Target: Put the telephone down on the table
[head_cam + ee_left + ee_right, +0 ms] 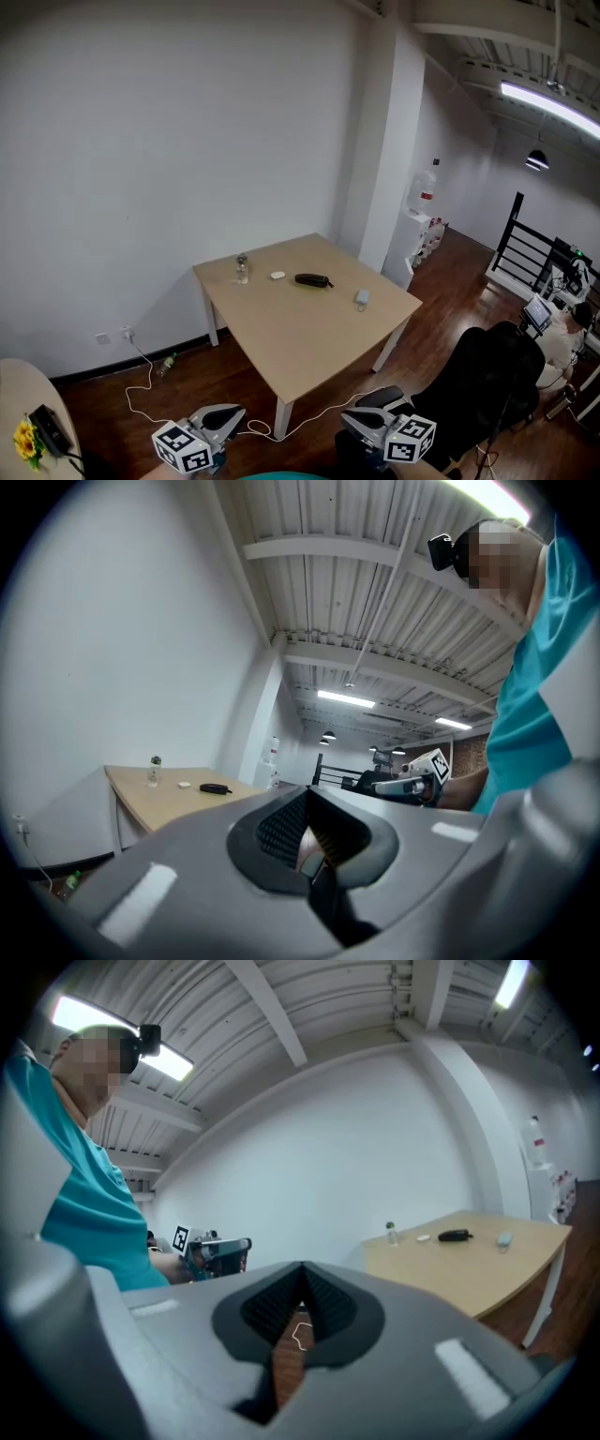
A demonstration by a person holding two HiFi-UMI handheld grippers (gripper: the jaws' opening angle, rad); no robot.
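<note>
**Head view: telephone on table**

A dark oblong, seemingly the telephone (312, 279), lies flat on the table (309, 352), well apart from the left gripper (221, 416) and right gripper (367, 419), both closed on nothing. Awaiting pickup or already set down: either fits.

Left gripper (307, 808) jaws together, table (155, 803) well beyond.
</note>
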